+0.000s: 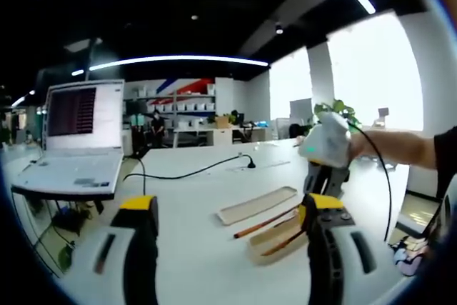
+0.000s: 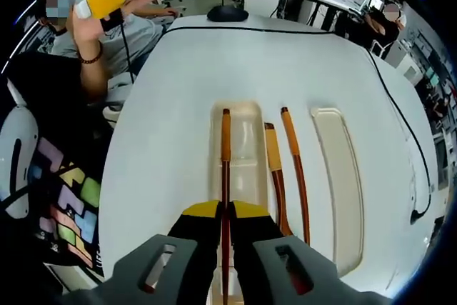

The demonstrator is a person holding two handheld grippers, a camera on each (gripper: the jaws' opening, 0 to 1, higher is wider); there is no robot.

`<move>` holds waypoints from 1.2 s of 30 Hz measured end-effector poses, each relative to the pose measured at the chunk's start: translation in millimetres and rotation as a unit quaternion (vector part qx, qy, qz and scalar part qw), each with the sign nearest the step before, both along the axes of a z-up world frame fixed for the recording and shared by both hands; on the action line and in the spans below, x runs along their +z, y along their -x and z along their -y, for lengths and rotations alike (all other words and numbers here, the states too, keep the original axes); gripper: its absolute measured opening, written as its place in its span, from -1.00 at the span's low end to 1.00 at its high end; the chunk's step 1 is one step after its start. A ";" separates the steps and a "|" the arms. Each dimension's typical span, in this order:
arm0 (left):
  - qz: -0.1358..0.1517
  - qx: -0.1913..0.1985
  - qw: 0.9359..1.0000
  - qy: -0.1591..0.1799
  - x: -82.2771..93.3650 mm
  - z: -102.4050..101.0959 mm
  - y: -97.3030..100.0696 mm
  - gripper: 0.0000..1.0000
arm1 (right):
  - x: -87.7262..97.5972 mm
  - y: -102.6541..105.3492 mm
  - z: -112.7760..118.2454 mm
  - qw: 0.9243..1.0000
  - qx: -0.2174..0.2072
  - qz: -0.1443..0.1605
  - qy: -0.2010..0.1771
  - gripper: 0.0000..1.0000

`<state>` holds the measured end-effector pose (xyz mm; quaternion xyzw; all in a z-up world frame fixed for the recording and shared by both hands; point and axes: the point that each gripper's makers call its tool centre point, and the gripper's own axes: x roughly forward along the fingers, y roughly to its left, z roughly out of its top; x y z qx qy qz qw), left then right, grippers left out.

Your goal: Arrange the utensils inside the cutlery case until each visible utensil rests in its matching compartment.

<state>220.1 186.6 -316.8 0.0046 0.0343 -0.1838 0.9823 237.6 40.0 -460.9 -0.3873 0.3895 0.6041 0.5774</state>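
Note:
In the right gripper view my right gripper [image 2: 226, 213] is shut on a long wooden utensil [image 2: 225, 155] with an orange end. That utensil lies lengthwise over the left cream tray [image 2: 246, 116] of the cutlery case. Two more wooden utensils [image 2: 275, 176] [image 2: 294, 169] lie side by side on the table between that tray and a second, longer cream tray [image 2: 339, 176]. In the left gripper view my left gripper [image 1: 232, 248] is open and holds nothing, well back from the trays [image 1: 257, 205]. There the right gripper [image 1: 323, 176] stands over the nearer tray [image 1: 275, 239].
The white table [image 2: 300, 69] carries a black cable [image 2: 400, 112] and a dark mouse [image 2: 227, 13] at its far end. An open laptop [image 1: 78, 141] sits at the left on a stand. A person's patterned clothing [image 2: 64, 205] is close to the table's left edge.

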 end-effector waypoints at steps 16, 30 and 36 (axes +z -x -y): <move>-0.010 -0.003 1.000 0.003 -3.9 0.1 -3.5 0.78 | -2.8 -0.6 0.7 1.000 -0.008 -0.009 0.001 -0.93; -0.015 -0.006 1.000 -0.005 -7.4 4.3 -3.3 0.78 | 9.4 -0.6 -4.7 1.000 -0.002 0.014 -0.001 -0.85; -0.010 -0.008 1.000 0.001 -4.8 4.7 -2.2 0.78 | 12.2 0.2 -6.7 1.000 -0.001 0.018 -0.007 -0.85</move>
